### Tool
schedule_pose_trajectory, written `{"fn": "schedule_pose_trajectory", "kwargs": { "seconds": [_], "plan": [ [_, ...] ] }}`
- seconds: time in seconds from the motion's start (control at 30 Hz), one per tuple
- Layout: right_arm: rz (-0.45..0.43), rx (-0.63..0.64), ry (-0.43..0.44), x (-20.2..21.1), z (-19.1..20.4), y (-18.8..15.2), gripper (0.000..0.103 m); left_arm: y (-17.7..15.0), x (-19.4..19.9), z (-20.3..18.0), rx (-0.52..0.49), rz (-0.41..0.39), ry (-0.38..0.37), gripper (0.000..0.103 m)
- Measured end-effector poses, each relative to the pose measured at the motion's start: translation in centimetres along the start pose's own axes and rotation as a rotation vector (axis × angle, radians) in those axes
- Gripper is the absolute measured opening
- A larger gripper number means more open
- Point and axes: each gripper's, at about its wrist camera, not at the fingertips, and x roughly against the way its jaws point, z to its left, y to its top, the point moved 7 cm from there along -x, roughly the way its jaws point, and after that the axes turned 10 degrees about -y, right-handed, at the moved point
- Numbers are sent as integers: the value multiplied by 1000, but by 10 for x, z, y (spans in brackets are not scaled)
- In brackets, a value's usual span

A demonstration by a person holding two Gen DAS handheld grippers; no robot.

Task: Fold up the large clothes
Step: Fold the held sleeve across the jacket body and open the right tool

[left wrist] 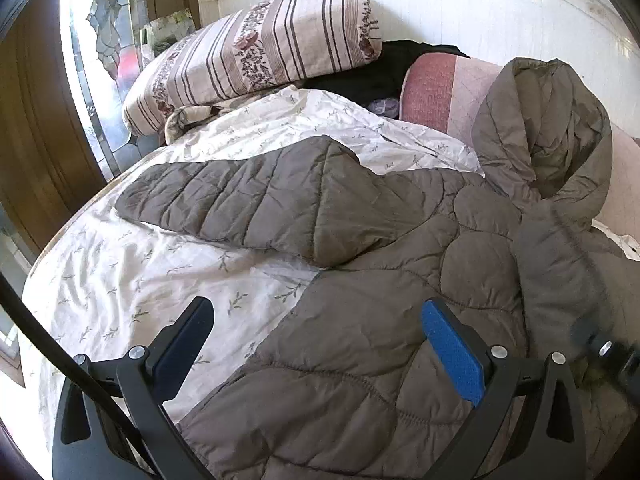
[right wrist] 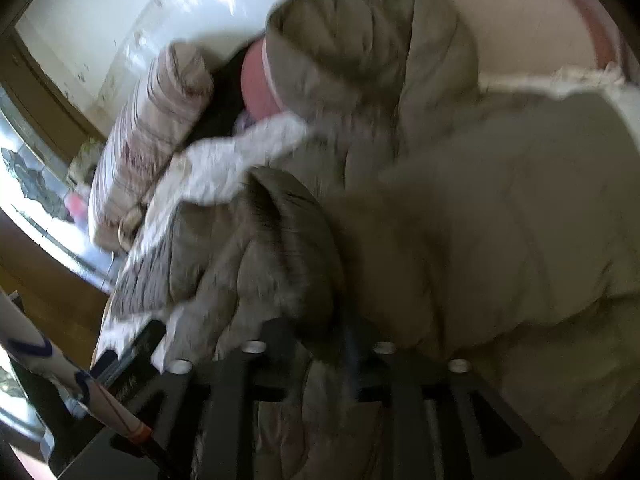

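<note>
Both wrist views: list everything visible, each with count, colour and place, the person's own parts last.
quilted jacket: one, grey-brown, hooded, spread across the bed, one sleeve stretched left.
bedsheet: one, white with small leaf print, under the jacket.
striped pillow: one, cream with dark stripes, at the bed's head.
pink cushion: one, beside the hood.
black garment: one, behind the pillow.
left tongs: open, above the jacket's hem.
right tongs: blurred, jacket fabric between them.
</note>
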Motion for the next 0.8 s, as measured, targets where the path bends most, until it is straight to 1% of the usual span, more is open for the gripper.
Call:
{"fn": "schedule_pose_trajectory", "kwargs": {
  "seconds": [0.03, 0.1, 0.13, 0.17, 0.23, 0.3, 0.33, 0.4, 0.47, 0.5, 0.53, 0.57, 0.6, 0.67, 0.7, 0.73, 0.77, 0.8],
  "plan": [
    [7, 15, 16, 3, 3, -1, 45, 0, -2, -1, 0, 4, -7, 103],
    [-58, 40, 33, 22, 4, 12, 46, 0, -7, -8, 1, 12, -36, 103],
    [-97, 36, 39, 35, 1, 18, 49, 1, -9, -13, -1, 15, -52, 103],
    [-147, 18, 41, 50, -7, 29, 52, 2, -11, -17, -6, 16, -65, 103],
    [-222, -35, 29, 69, -27, 45, 66, 3, -16, -30, -27, 22, -102, 103],
    [-245, -76, 27, 79, -44, 57, 67, 4, -18, -36, -42, 17, -102, 103],
    [-254, -98, 1, 81, -53, 62, 67, 3, -19, -38, -46, 18, -102, 103],
    [-281, -155, -106, 87, -85, 71, 67, 3, -21, -41, -40, 23, -124, 103],
    [-297, -188, -187, 90, -112, 77, 64, 3, -22, -46, -43, 19, -146, 103],
    [-290, -203, -259, 88, -129, 77, 56, 3, -22, -50, -56, 20, -164, 103],
    [-265, -225, -331, 82, -145, 75, 43, 1, -24, -56, -75, 29, -184, 103],
    [-221, -255, -376, 73, -164, 70, 37, -1, -27, -60, -92, 43, -192, 103],
    [-176, -280, -403, 71, -186, 63, 33, -4, -32, -63, -105, 69, -191, 103],
    [-68, -338, -473, 52, -216, 48, 28, -13, -45, -64, -113, 131, -183, 103],
    [-43, -381, -449, 46, -226, 43, 27, -20, -55, -65, -128, 178, -178, 103],
    [-45, -418, -414, 44, -231, 41, 27, -24, -62, -66, -136, 212, -173, 103],
    [-52, -432, -401, 46, -232, 42, 27, -26, -64, -64, -126, 217, -179, 103],
    [-48, -419, -409, 48, -228, 44, 27, -25, -63, -63, -116, 213, -187, 103]
  ]
}}
